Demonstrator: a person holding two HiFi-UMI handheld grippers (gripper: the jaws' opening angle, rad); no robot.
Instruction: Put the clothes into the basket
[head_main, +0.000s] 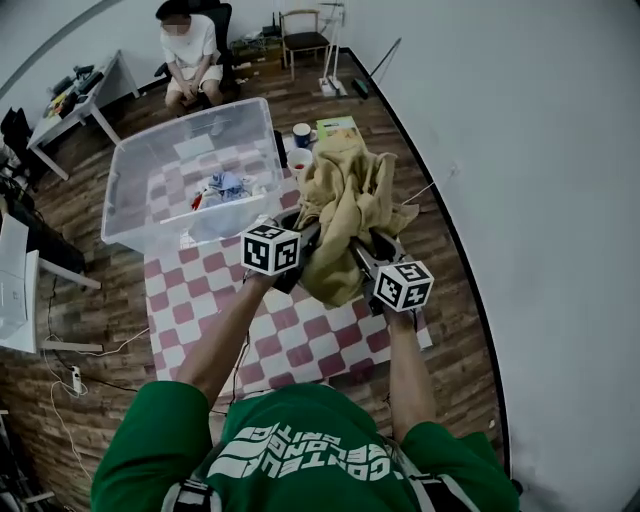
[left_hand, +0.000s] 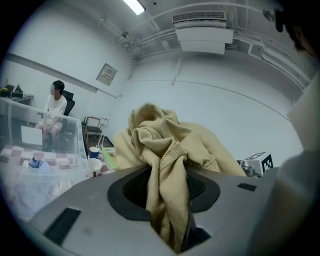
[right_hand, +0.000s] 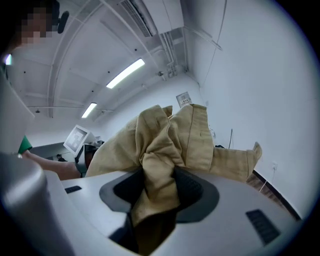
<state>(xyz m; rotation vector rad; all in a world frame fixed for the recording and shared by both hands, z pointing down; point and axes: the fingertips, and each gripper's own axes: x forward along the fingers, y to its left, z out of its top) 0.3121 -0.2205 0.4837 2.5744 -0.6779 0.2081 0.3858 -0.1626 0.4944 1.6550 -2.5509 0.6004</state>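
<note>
A tan garment (head_main: 347, 205) hangs bunched in the air above the checkered cloth (head_main: 300, 335), held up from both sides. My left gripper (head_main: 308, 243) is shut on its left side; cloth (left_hand: 167, 185) fills the gap between the black pads. My right gripper (head_main: 362, 250) is shut on the other side, with a fold (right_hand: 159, 175) pinched between its pads. The clear plastic basket (head_main: 130, 160) stands to the left and beyond, holding several small clothes (head_main: 225, 187). In the left gripper view the basket's wall (left_hand: 55, 150) is at the far left.
A blue cup (head_main: 302, 134) and a white cup (head_main: 299, 162) stand right of the basket, a green book (head_main: 337, 127) behind them. A person (head_main: 189, 52) sits on a chair at the back. A desk (head_main: 75, 100) stands at far left, the wall close on the right.
</note>
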